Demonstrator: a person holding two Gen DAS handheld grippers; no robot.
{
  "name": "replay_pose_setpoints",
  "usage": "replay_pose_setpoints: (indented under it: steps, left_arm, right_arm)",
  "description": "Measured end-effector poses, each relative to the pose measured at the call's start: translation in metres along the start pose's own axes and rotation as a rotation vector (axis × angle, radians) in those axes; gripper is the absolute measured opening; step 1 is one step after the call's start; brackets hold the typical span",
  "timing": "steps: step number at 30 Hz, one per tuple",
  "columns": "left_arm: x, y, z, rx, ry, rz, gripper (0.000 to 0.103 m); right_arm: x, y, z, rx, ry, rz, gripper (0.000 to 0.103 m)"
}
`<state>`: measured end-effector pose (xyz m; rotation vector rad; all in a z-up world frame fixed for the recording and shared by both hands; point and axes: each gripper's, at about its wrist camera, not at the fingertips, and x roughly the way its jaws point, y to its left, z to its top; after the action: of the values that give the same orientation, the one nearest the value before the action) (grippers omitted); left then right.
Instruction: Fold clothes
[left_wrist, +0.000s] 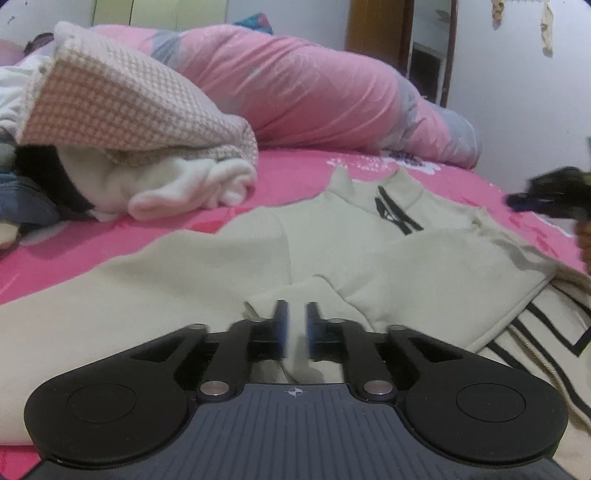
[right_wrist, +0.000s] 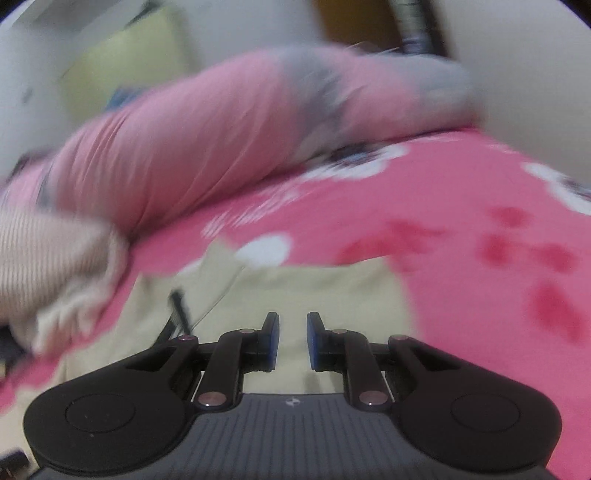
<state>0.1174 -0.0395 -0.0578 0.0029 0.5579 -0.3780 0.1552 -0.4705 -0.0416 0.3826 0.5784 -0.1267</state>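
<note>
While the cream sweatshirt (left_wrist: 221, 266) lies spread flat on the pink bed sheet (left_wrist: 288, 173), its collar with a dark zip points toward the far side and one sleeve is folded across the body. The left tool (left_wrist: 295, 325) sits low over the near part of the sweatshirt, its two blue-padded fingers (left_wrist: 282, 328) a narrow gap apart, with nothing clamped between them; cream cloth shows through the gap. A striped cream garment (left_wrist: 546, 332) lies under the sweatshirt's right edge. At the far left a heap of clothes (left_wrist: 122, 122) with a checked knit on top rests on the bed, and a rolled pink quilt (left_wrist: 303, 88) runs along the far side.

The right tool (right_wrist: 293, 339) appears in its own blurred view over the right part of the sweatshirt (right_wrist: 295, 295), its fingers likewise a small gap apart and holding nothing. From the left view it shows as a dark blurred shape at the right edge (left_wrist: 546, 195), above the bed.
</note>
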Motion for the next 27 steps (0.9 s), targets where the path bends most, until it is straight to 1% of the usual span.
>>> replay_pose_setpoints:
  steps: [2, 4, 6, 8, 10, 13, 15, 17, 19, 22, 25, 27]
  left_arm:
    - [-0.010, 0.001, 0.001, -0.008, -0.009, 0.012, 0.033]
    - [-0.022, 0.003, 0.002, -0.023, -0.009, 0.015, 0.038]
    - [-0.035, 0.006, 0.003, -0.048, 0.001, 0.014, 0.051]
    - [-0.048, 0.009, 0.003, -0.068, 0.006, 0.009, 0.056]
    - [-0.061, 0.008, 0.001, -0.069, 0.005, 0.014, 0.058]
    - [-0.079, 0.005, -0.003, -0.061, 0.010, 0.029, 0.059]
    - [-0.090, 0.003, -0.008, -0.051, 0.018, 0.039, 0.060]
    - [-0.099, 0.005, -0.014, -0.050, 0.023, 0.058, 0.061]
    - [-0.107, 0.008, -0.021, -0.059, 0.033, 0.077, 0.062]
    - [-0.113, 0.018, -0.031, -0.082, 0.057, 0.109, 0.062]
    - [-0.119, 0.029, -0.043, -0.093, 0.073, 0.129, 0.062]
    - [-0.121, 0.035, -0.049, -0.104, 0.090, 0.134, 0.062]
  right_arm:
    - [-0.034, -0.015, 0.002, 0.054, -0.023, -0.043, 0.018]
    - [-0.064, -0.022, -0.004, 0.064, -0.024, -0.083, 0.018]
    - [-0.087, -0.026, -0.012, 0.063, -0.026, -0.110, 0.020]
    - [-0.107, -0.027, -0.020, 0.051, -0.031, -0.128, 0.023]
    - [-0.110, -0.028, -0.024, 0.035, -0.020, -0.134, 0.024]
    - [-0.093, -0.019, -0.029, -0.008, 0.002, -0.131, 0.024]
    - [-0.072, -0.011, -0.035, -0.072, 0.016, -0.154, 0.024]
    - [-0.042, -0.007, -0.045, -0.174, 0.050, -0.198, 0.024]
    - [-0.012, -0.010, -0.059, -0.248, 0.120, -0.250, 0.025]
    - [-0.015, -0.019, -0.062, -0.237, 0.111, -0.233, 0.027]
    - [-0.055, -0.020, -0.050, -0.182, 0.050, -0.213, 0.027]
    - [-0.088, -0.020, -0.051, -0.186, 0.007, -0.223, 0.027]
